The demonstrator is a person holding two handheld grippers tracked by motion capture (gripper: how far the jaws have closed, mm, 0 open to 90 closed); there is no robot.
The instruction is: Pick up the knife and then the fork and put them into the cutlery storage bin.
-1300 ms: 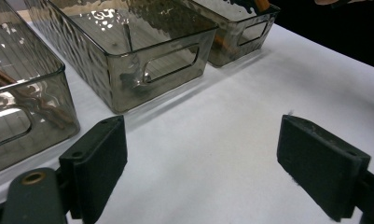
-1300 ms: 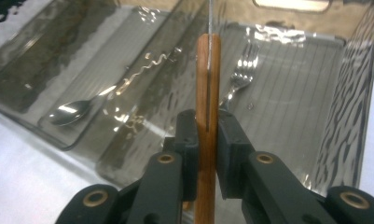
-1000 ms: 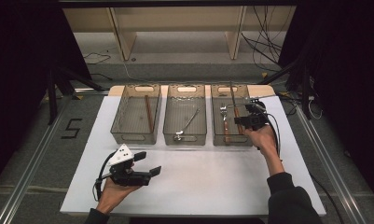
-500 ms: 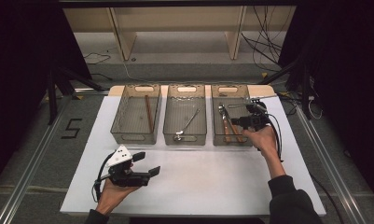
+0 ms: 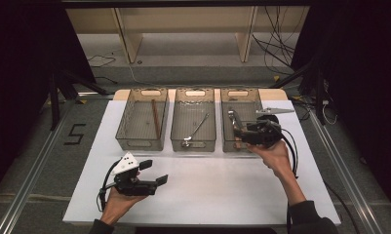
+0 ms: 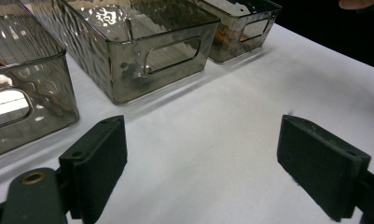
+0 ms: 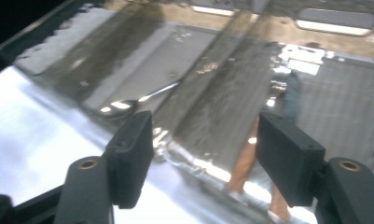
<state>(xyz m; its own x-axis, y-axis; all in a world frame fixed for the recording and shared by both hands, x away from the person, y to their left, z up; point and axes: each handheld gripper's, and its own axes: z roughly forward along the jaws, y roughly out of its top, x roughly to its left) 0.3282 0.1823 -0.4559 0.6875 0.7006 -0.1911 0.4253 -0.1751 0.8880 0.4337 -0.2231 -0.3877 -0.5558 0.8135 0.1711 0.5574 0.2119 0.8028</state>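
Right claw (image 7: 208,156), just spreading and empty, hovers over the smoky plastic bin (image 5: 224,119). Its thin brown wooden stick (image 7: 243,165) looks light and stiff: pinch mid-length. Left claw (image 6: 201,158) spread.

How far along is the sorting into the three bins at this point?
Looks mostly done: a brown stick lies in the left bin, a spoon in the middle bin, utensils in the right bin. The right hand-held gripper, over that bin, has just been opening, nothing between its jaws. The left hand-held gripper rests open. No loose items remain on the white table.
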